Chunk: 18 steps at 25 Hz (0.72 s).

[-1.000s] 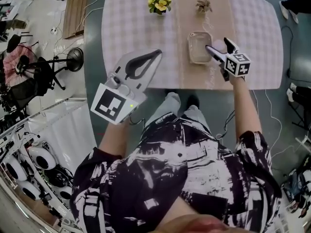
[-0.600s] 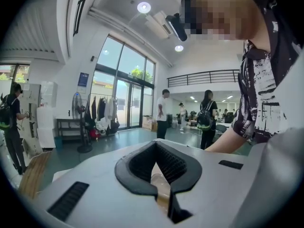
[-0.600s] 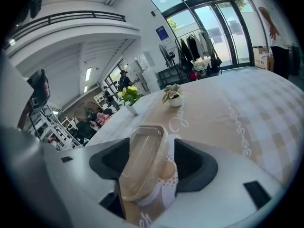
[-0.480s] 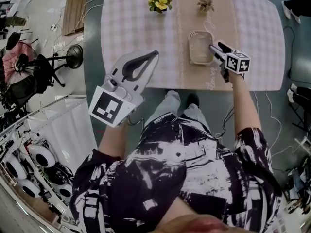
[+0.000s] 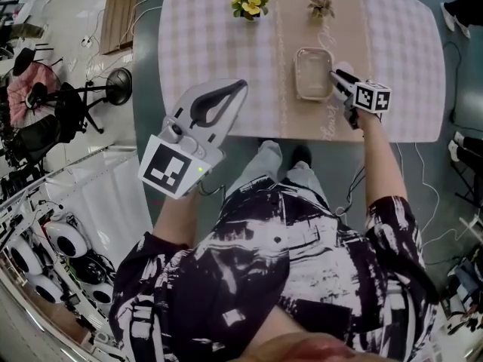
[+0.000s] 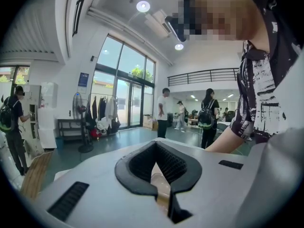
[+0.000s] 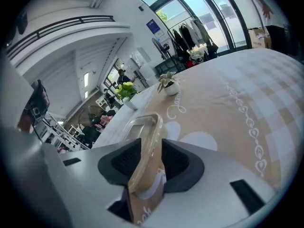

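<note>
- Mostly it is the near side of the clear plastic container (image 5: 309, 72) that gets lost. From above, the right tongs (image 5: 336, 76) lie across its right-hand rim. In the right gripper view the grey body of the tongs cuts off its closest part.
- Looking along the right tongs (image 7: 151, 159), the two dark pads are closed on the container's rim (image 7: 140, 127), with the thin wall pinched between them.
- Whether the container rests flat on the worktop (image 5: 204, 40) or is raised a little, I cannot tell from either view.
- The container is shallow and rectangular with rounded corners and a broad flat lip. It is see-through, so the beige runner (image 5: 289, 44) shows through its floor. What lies inside it, if anything, cannot be made out.
- It sits on the runner, right of the middle and close to the worktop's near edge.
- The left tongs (image 5: 238, 89) hang off the near left side of the worktop, well apart from the container, and hide a stretch of that edge from above.
- In the left gripper view the pads are brought together with nothing gripped. A beige sliver shows in the slit between them (image 6: 160, 177), and I cannot say what it is.
- At the far side stand yellow flowers (image 5: 248, 4) on the checked cloth and a small potted plant (image 5: 320, 7) on the runner. Both are small and lack detail.
</note>
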### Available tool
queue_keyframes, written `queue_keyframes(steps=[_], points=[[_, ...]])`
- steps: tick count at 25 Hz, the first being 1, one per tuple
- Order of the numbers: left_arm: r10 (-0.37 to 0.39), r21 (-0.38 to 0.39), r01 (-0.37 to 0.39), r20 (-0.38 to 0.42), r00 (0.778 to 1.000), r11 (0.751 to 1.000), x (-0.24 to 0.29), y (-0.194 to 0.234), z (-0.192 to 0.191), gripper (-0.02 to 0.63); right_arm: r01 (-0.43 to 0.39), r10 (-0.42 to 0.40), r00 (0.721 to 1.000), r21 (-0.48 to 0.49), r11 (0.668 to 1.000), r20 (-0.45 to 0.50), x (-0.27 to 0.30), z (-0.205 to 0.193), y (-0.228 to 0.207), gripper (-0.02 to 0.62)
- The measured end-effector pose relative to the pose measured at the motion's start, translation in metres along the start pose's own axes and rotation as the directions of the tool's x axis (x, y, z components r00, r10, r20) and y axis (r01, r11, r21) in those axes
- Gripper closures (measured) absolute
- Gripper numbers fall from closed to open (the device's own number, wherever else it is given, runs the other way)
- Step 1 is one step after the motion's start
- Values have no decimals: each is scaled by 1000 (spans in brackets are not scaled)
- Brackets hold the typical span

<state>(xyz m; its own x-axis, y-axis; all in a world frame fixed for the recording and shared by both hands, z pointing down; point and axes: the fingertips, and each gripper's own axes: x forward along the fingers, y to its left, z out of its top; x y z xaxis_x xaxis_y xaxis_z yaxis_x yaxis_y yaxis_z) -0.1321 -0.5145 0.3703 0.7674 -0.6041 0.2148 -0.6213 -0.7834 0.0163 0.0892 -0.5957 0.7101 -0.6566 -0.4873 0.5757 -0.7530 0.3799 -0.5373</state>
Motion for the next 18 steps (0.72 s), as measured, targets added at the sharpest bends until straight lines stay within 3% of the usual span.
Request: queue_keyframes(steps=[5, 8, 18], points=[[4, 3, -4, -1, 1000, 1000, 0, 0, 2, 606, -32, 33, 999, 58, 998, -3, 1, -3, -1, 484], [4, 7, -4, -2, 1000, 1000, 0, 0, 2, 606, -52, 51, 999, 89, 995, 4, 2, -3, -1, 535], [6, 11, -7, 3, 1000, 1000, -1, 0, 2, 606, -98, 90, 994, 166, 981, 58, 1, -1, 3, 561]])
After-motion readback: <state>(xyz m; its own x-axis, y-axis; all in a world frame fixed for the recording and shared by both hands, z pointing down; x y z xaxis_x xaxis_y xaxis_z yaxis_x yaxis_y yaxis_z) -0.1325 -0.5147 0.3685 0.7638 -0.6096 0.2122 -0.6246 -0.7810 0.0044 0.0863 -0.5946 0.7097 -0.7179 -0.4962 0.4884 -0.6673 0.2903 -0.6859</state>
